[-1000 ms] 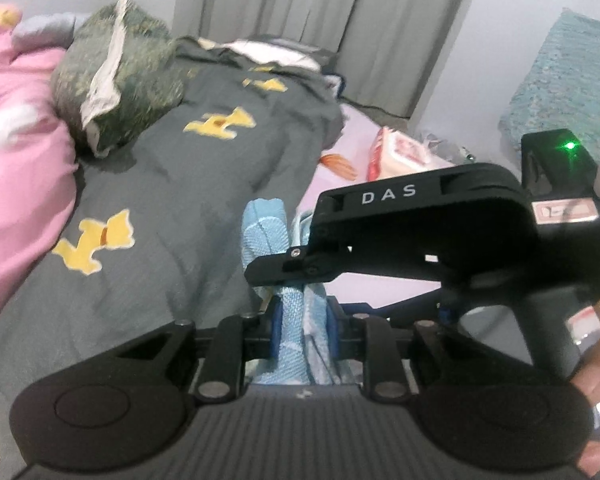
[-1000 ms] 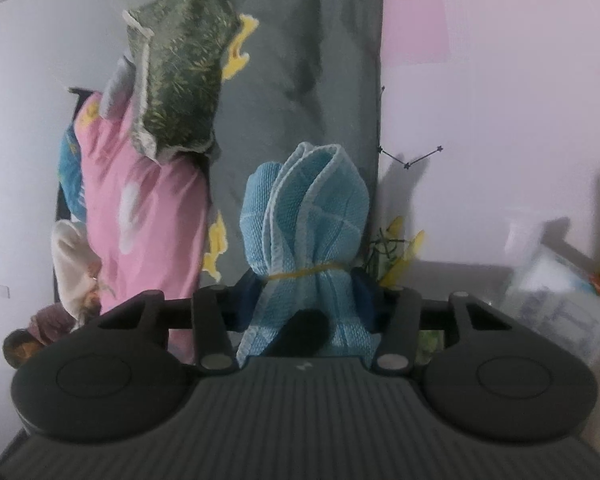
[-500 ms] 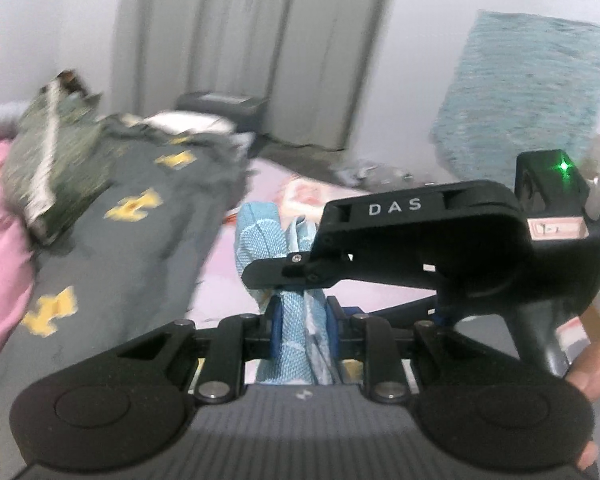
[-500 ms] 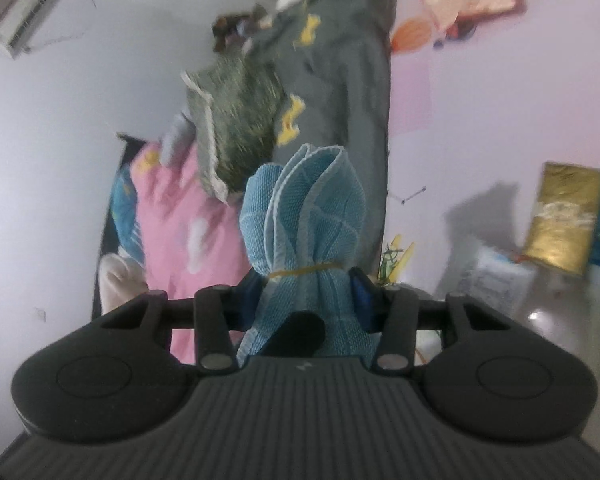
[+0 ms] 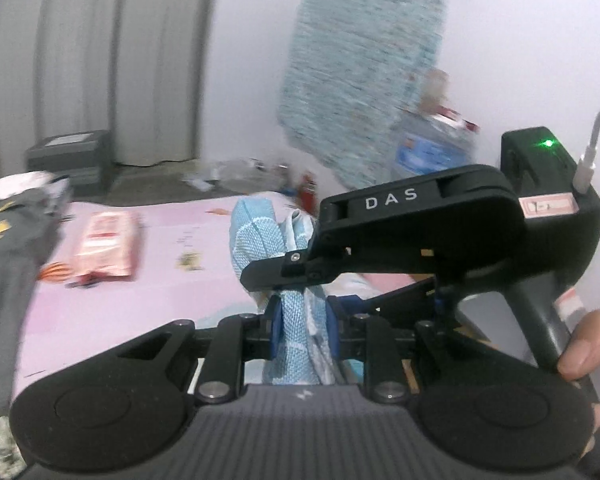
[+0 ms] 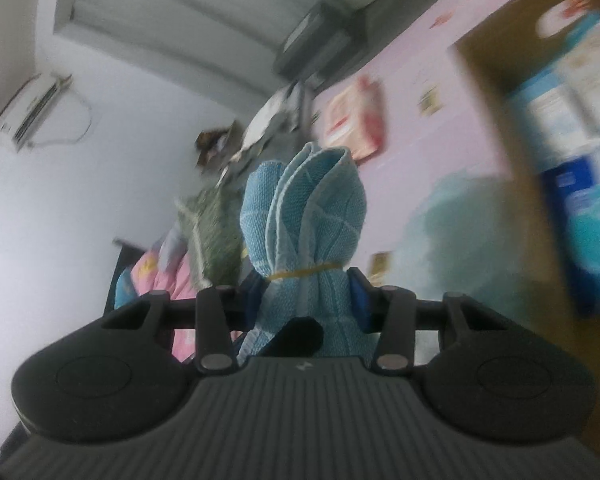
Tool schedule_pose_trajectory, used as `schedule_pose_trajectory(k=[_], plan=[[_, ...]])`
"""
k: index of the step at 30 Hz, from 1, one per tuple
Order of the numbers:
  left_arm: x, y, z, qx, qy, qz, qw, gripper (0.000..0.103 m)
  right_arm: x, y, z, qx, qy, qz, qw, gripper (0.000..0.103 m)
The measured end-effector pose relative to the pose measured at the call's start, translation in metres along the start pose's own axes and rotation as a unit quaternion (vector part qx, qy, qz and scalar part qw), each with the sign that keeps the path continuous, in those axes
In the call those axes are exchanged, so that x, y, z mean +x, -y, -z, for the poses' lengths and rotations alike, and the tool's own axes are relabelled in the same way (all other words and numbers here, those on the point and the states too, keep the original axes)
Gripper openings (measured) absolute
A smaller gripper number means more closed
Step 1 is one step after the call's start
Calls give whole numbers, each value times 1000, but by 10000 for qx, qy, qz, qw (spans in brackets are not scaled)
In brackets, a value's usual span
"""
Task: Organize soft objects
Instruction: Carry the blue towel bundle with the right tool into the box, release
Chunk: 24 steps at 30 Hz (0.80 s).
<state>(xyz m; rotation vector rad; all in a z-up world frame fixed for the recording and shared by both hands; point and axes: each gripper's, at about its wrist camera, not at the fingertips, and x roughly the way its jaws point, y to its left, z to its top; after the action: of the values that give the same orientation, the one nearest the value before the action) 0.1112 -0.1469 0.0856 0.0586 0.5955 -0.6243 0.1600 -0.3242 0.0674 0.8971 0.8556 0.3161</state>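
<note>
A light blue cloth bundle point(image 5: 260, 240), tied with a yellow rubber band point(image 6: 304, 271), hangs in the air between both grippers. My left gripper point(image 5: 302, 332) is shut on its lower part. In the left wrist view the other gripper's black finger point(image 5: 276, 270) crosses in front of the bundle, and a hand point(image 5: 584, 352) grips its handle. In the right wrist view the bundle point(image 6: 304, 208) stands up out of my right gripper point(image 6: 304, 304). Its jaws are closing, with blue pads pressed on the cloth below the band.
Below lies a pink sheet point(image 5: 140, 300) with a pink packet point(image 5: 106, 244) on it and a grey blanket point(image 5: 4, 248) at the left edge. A teal towel point(image 5: 360, 80) hangs on the wall. A cardboard box point(image 6: 500, 120) with packets is at the right, a green pillow point(image 6: 216, 232) behind.
Both hands have swung with the bundle away from the grey blanket and green pillow, toward the pink sheet, the teal towel and the cardboard box. Both grips stay on the cloth.
</note>
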Motion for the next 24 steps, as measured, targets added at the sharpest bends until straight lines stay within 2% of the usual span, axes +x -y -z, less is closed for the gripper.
schedule_pose_trajectory(k=[5, 8, 9, 10, 12, 16, 21, 24], plan=[[33, 39, -7, 140, -289, 567, 9979, 25, -49, 46, -8, 319, 375, 187, 9986, 42], [56, 60, -7, 204, -484, 840, 9951, 29, -71, 75, -11, 552, 553, 320, 9964, 41], [65, 66, -7, 217, -569, 900, 9941, 35, -78, 86, -13, 644, 603, 383, 9954, 41], [74, 72, -7, 259, -669, 972, 9927, 46, -85, 97, -14, 735, 641, 432, 9943, 41], [88, 78, -6, 297, -762, 936, 9922, 57, -98, 117, -19, 917, 730, 520, 9917, 40], [101, 72, -3, 133, -894, 868, 9921, 60, -121, 154, -34, 1118, 894, 894, 9857, 39], [84, 42, -9, -89, -712, 549, 9959, 70, -131, 170, -59, 739, 1032, 1650, 9781, 39], [71, 16, -13, -308, -534, 319, 9976, 71, -126, 174, -72, 388, 985, 2114, 9717, 39]])
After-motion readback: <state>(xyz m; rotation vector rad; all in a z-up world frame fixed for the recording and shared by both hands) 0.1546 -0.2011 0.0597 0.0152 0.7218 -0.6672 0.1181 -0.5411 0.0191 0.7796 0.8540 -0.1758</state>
